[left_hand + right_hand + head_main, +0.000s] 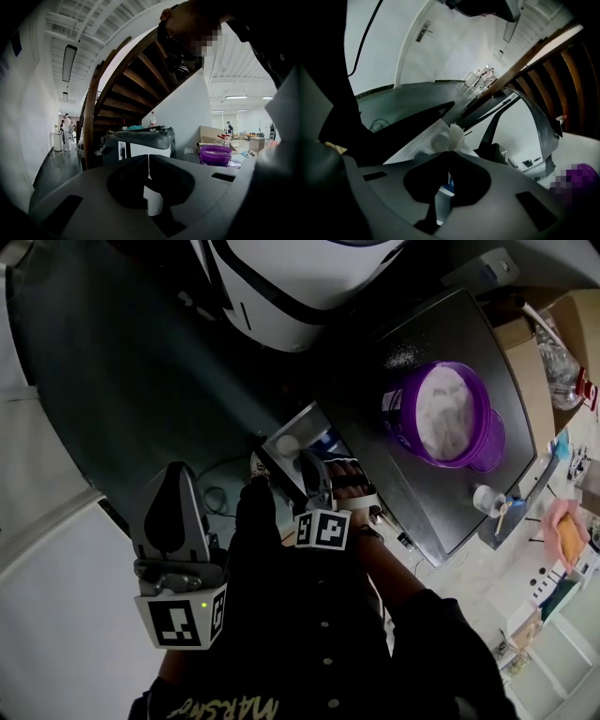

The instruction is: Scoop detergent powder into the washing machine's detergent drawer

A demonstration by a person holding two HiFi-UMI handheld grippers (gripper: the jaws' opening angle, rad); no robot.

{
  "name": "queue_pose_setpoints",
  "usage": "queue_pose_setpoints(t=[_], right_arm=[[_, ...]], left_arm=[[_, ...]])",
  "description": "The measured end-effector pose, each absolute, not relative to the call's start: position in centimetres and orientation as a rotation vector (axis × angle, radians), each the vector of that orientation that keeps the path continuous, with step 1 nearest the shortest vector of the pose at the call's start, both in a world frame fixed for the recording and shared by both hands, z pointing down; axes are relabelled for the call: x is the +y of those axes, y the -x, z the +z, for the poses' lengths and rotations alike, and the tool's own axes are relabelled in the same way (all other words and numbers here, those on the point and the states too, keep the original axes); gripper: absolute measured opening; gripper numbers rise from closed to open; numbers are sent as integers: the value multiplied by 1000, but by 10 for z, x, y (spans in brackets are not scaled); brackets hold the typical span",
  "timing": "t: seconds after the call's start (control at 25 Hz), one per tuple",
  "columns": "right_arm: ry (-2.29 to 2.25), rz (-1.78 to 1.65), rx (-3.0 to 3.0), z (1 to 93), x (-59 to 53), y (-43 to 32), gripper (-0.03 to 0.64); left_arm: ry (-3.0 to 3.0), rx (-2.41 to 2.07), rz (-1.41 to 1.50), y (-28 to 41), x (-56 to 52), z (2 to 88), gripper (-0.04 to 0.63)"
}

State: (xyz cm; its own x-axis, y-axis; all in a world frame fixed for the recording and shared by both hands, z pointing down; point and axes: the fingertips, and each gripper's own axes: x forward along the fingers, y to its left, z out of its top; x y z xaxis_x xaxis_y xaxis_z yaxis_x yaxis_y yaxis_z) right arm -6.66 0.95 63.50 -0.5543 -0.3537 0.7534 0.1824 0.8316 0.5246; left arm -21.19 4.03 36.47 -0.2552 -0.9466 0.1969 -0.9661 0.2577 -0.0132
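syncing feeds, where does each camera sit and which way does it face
Head view: on the person's head, steeply down at left gripper, right gripper, round purple plastic tub; dark sleeve shows.
Left gripper view: rides that gripper, level across the room; shut jaws show.
Right gripper view: rides that gripper, tilted down; jaws shut on white plastic scoop.
Head and left views share the tub.

Your washing machine's dark top [450,329] carries an open purple tub [398,416] of white powder [442,413], standing well in from the edges, with a purple lid [491,444] lying flat against its side. A dusting of white specks [403,357] lies just beside the tub, and a small white round thing [485,499] sits apart from it near the top's edge.
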Motion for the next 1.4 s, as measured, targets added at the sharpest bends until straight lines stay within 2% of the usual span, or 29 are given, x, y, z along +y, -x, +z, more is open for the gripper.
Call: queue_pose_setpoints(t=[0.36,0.56,0.72,0.96,1.12,1.4], right_arm=[[-269,501,-2289,592,-9,51,32],[-270,906,-2417,522,-23,43,32],[-303,956,-2579,450,-39,35,32],[-522,738,-2757,367,-86,-8,32],[-755,591,-2651,364,-129,-61,32],[-802,721,-2395,408,-141,-112,32]], left_arm=[[-1883,-2412,162,204,29,332,18],[-1953,-2426,115,197,16,303,18],[-2036,-2435,66,194,6,282,18],[-2181,-2421,-4,178,-18,250,18],[-2242,-2410,-29,168,-28,235,18],[-2277,-2389,-32,161,-35,233,18]])
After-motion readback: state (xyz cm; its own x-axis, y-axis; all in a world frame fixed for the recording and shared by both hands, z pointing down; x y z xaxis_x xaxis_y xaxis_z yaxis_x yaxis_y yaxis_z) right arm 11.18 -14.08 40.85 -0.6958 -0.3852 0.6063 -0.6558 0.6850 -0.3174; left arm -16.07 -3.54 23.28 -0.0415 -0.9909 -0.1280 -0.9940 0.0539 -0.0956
